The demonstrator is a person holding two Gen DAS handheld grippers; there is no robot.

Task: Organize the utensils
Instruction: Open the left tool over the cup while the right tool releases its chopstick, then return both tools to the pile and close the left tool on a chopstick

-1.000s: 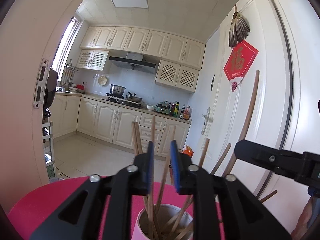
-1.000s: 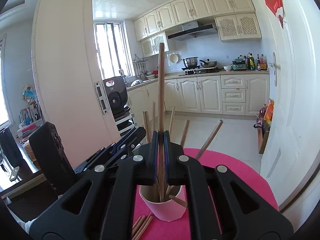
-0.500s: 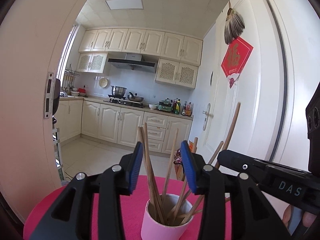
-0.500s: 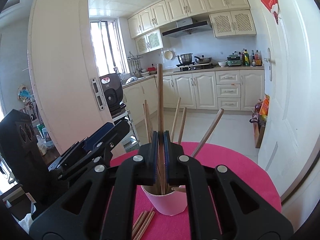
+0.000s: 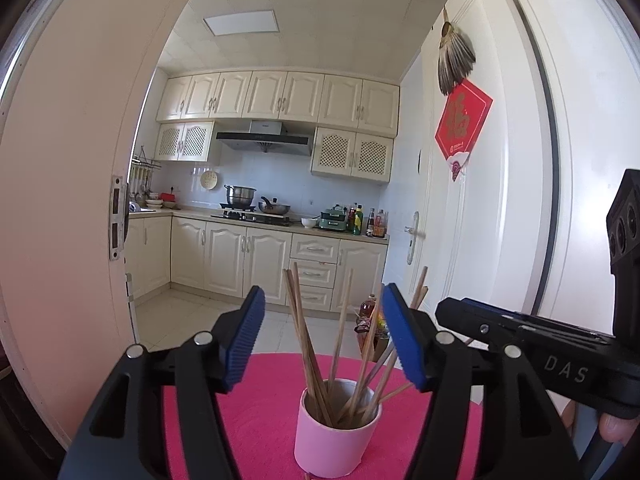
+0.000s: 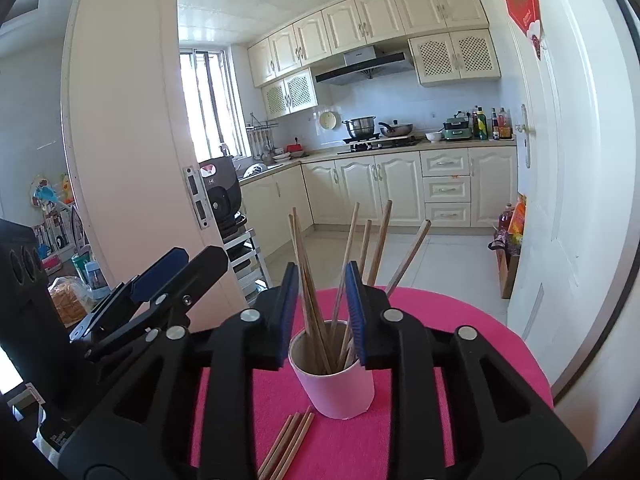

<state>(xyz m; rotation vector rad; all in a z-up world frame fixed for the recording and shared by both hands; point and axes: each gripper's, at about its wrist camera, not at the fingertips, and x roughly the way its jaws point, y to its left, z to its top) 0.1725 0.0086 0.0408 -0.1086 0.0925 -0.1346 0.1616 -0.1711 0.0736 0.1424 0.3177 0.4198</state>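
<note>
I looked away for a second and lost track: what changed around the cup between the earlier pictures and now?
The right gripper, earlier clamped on an upright chopstick, has let it go into the pink cup; its jaws are opening, gripping nothing. The left gripper has pulled back from the cup and its jaws are opening too, empty. The cup, the pink mat and the loose chopsticks beside the cup stayed put.

upright chopsticks (image 6: pixel 316 312) crowd the cup (image 6: pixel 334 384); pink mat (image 6: pixel 448 320) beyond looks clear.

One pale pink cylindrical cup (image 6: pixel 335 384), seven or so wooden chopsticks (image 6: pixel 316 300) standing inside it, about four loose wooden chopsticks (image 6: pixel 286 446) lying beside it.
</note>
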